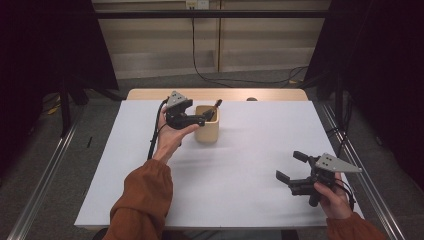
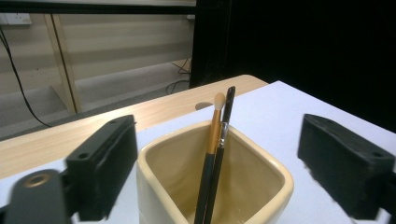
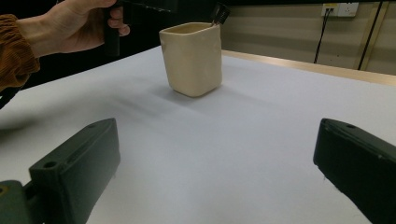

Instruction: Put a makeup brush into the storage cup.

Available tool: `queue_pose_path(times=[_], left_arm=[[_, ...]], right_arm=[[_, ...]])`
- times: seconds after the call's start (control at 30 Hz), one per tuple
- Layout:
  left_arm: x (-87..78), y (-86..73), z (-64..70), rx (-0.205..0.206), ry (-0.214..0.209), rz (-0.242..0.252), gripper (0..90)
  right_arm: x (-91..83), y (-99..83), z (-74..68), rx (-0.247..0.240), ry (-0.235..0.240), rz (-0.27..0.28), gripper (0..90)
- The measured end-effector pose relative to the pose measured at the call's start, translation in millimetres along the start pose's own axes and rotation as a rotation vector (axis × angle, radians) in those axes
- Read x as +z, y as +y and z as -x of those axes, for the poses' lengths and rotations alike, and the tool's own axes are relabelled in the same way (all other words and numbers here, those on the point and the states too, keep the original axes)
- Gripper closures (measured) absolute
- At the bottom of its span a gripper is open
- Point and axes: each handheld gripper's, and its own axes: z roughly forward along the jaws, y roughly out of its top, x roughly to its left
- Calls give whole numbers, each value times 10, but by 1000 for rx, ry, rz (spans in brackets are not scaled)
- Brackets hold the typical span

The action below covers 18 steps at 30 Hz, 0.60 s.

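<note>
Black blocky fingers point(image 2: 102, 172) apart on both grippers, glossy cream square cup point(image 2: 212, 179), two slim brushes point(image 2: 215, 154)

One cream cup point(image 2: 215, 186) holds two brushes point(image 2: 215, 154), and two grippers are in view.

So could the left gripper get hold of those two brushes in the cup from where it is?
Probably yes. The left gripper hangs open just above the cup, a jaw on either side, and the two brushes stand up between them with nothing covering them. It would only need to close in.
</note>
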Motion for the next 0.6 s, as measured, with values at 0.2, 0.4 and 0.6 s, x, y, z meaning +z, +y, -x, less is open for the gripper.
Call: queue_pose_path(times=[0.2,0.4,0.6], left_arm=[[-3,-7,2,-7,-21,-1,44],[-37,22,22,10,-38,21,29],[-112,47,30,21,-45,24,17]], right_arm=[[-2,2,0,0,0,3,0],[-3,3,0,1,-2,2,0],[-2,7,-4,-1,-4,5,0]])
